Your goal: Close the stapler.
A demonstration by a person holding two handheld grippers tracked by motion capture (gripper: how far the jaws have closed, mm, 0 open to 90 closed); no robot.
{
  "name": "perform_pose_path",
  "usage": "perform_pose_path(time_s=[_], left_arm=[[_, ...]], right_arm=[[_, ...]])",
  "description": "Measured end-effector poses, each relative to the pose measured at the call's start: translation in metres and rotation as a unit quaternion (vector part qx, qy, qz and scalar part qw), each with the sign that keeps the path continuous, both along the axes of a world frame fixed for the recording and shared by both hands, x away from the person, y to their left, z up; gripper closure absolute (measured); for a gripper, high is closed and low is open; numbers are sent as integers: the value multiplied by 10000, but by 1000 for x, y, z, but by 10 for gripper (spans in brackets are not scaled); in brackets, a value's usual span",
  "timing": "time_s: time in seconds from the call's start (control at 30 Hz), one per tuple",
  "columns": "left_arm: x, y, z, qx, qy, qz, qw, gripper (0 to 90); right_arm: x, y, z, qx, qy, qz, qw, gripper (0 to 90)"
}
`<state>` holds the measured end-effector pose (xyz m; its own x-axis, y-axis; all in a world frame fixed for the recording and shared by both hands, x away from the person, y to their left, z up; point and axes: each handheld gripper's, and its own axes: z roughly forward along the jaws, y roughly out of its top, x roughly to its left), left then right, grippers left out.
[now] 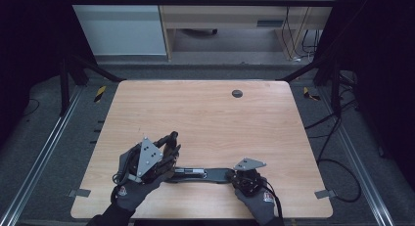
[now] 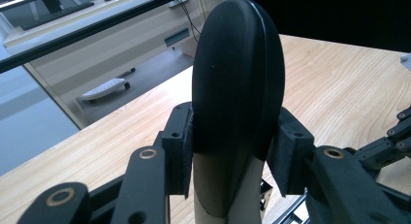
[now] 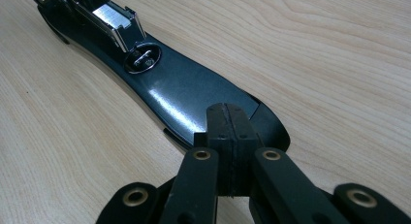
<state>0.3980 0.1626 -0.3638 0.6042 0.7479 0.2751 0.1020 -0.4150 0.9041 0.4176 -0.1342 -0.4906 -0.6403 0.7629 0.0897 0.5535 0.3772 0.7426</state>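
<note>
Judging by its build, the stapler (image 1: 203,173) should be stiff and fairly heavy for its size, with smooth glossy plastic that could slip under a loose pinch. It looks opened flat: a long black body lies near the table's (image 1: 205,113) front edge, between the two hands, with the shiny metal staple channel (image 3: 114,18) and a round metal pivot (image 3: 143,59) exposed. A second black, rounded arm (image 2: 237,88) stands upright.

The left gripper (image 1: 169,145) pinches that upright arm from both sides, its pads pressed against the narrow lower part, a sensible hold since the sides there are flatter. The right gripper (image 3: 228,132) has its jaws pressed together, their tips resting on the wide rounded end of the flat body, seemingly pinning it down. Whether they nip a thin edge cannot be told.

The hinge seems the weak point; bending it sideways should be avoided.
</note>
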Motion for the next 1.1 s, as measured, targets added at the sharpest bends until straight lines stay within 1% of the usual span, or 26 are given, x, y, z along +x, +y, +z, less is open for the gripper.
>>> perform_pose_path(time_s=[0.27,0.67,1.1], left_arm=[[0,-6,-1,60,-17,-34,10000,565],[0,-18,-3,220,-61,-84,9997,562],[1,-32,-7,429,-124,-160,9989,554]], right_arm=[[0,0,0,2,-8,9,10000,900],[0,0,0,-5,-14,-2,10000,900],[0,0,-1,-18,-44,17,10000,900]])
